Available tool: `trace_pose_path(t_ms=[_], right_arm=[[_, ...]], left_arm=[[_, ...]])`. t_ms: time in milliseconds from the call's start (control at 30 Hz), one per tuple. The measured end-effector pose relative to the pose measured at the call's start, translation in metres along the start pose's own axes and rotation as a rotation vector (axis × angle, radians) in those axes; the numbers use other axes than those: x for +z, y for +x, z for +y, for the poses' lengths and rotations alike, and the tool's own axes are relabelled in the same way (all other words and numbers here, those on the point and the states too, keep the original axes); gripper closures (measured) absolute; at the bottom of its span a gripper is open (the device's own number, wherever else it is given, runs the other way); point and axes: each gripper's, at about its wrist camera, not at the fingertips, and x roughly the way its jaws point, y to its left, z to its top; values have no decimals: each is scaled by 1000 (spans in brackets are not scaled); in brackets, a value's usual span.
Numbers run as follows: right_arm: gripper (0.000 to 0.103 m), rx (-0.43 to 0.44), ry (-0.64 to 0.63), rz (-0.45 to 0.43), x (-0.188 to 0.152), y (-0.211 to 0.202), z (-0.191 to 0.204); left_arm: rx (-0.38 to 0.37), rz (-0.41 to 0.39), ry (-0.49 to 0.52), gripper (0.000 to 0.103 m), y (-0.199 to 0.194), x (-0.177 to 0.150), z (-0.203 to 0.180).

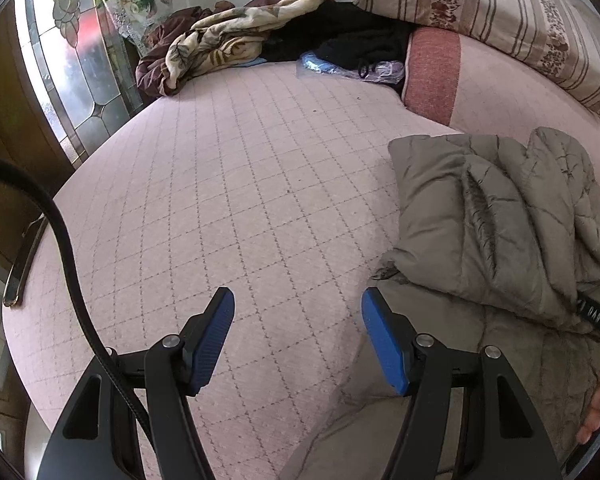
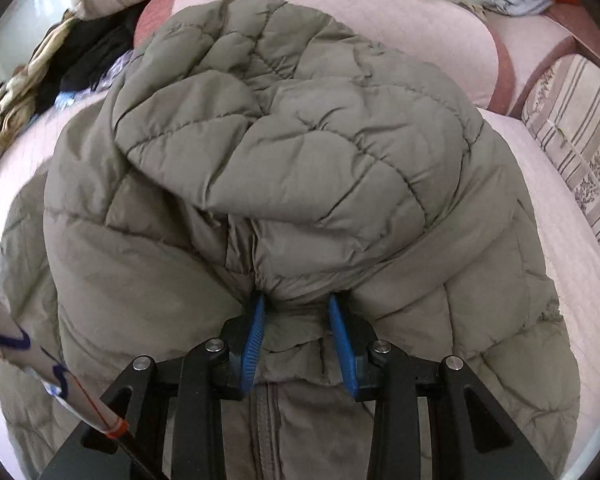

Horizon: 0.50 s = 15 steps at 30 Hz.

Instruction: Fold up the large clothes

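A grey-green quilted puffer jacket (image 2: 284, 152) lies bunched on the pink checked bed cover. In the right wrist view it fills the frame, with its zipper (image 2: 268, 428) below. My right gripper (image 2: 297, 304) has its blue pads on either side of a gathered fold of the jacket, close against it. In the left wrist view the jacket (image 1: 496, 224) lies at the right. My left gripper (image 1: 298, 300) is open and empty above the bare bed cover, its right finger (image 1: 380, 340) at the jacket's left edge.
The pink bed cover (image 1: 228, 184) spreads left of the jacket. A heap of blankets and dark clothes (image 1: 236, 40) lies at the far end. Striped pillows (image 1: 500, 8) and a pink bolster (image 1: 432, 76) lie far right. A glass door (image 1: 60, 60) stands left.
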Motion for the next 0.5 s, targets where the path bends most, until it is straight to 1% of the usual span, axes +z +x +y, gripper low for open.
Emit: trace_pose_path(t_ms=[100, 200, 267, 300, 333, 367, 400, 467, 500], right_arm=[[67, -14, -49, -1, -12, -5, 4], [67, -53, -93, -21, -12, -20, 7], [67, -62, -99, -85, -9, -48, 5], [67, -56, -98, -145, -7, -68, 3], [65, -58, -100, -190, -3, -81, 1], [60, -59, -104, -235, 1, -95, 0], [57, -61, -104, -269, 7, -106, -1], [51, -64, -84, -314, 23, -120, -4], [50, -60, -66, -320, 33, -121, -7]], left_arm=[[-7, -26, 11, 38, -7, -1, -5], [-30, -46, 16, 38, -15, -2, -9], [-36, -60, 24, 38, -20, -3, -13], [-35, -70, 32, 38, -22, -4, -15], [-36, -80, 41, 38, -24, -5, -17], [-37, -85, 49, 38, -25, -5, -19], [-39, -88, 55, 38, -25, -5, -20], [-51, -85, 52, 38, -24, -5, -21], [-62, -81, 47, 38, -23, -4, -21]])
